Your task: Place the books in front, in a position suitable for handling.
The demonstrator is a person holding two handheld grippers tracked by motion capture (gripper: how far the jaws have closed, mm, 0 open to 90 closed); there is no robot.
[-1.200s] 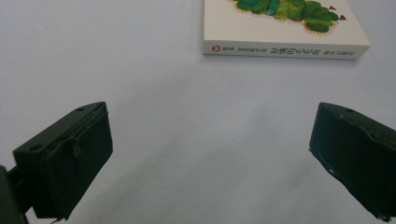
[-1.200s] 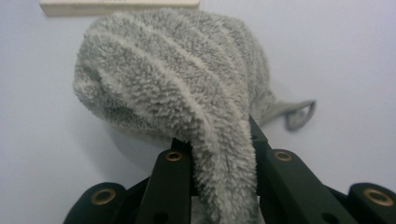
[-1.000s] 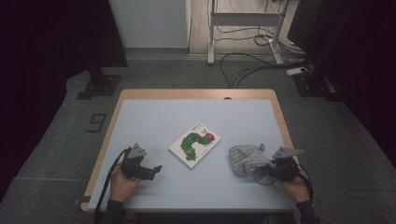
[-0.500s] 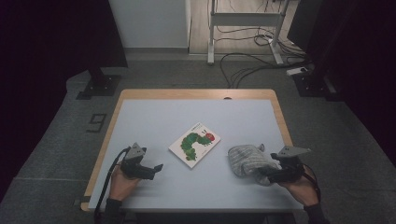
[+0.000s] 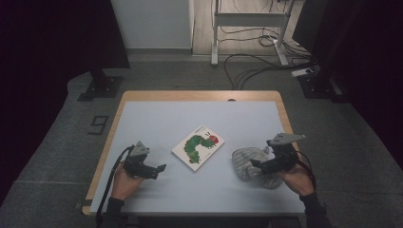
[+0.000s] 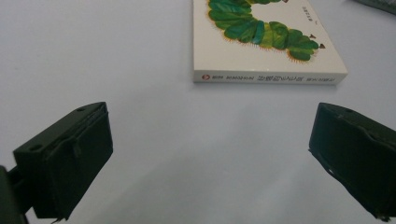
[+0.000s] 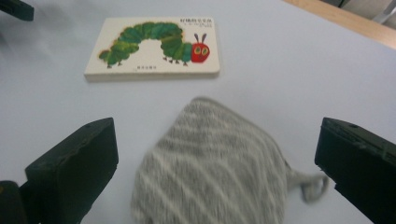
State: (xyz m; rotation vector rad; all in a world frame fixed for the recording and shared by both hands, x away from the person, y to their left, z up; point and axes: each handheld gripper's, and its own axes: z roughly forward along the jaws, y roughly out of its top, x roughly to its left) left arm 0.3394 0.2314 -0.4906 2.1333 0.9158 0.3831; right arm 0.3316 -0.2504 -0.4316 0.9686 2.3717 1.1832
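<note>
jaws of your right gripper (image 7: pixel 215 168) have just been opening, now spread wide above the grey cloth (image 7: pixel 212 163), not touching it; your left gripper (image 6: pixel 210 158) is spread too, facing the book (image 6: pixel 266 42).

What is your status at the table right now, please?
Right tongs just opened, grey cloth released beneath. Left tongs open, holding nothing. Caterpillar book mid-table, nothing blocking.

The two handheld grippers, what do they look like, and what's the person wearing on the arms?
Both grippers are black. The left gripper and right gripper each carry a grey three-cornered plate on top and end in two blocky black jaws. A black cable trails from each. Dark sleeves cover the forearms.
</note>
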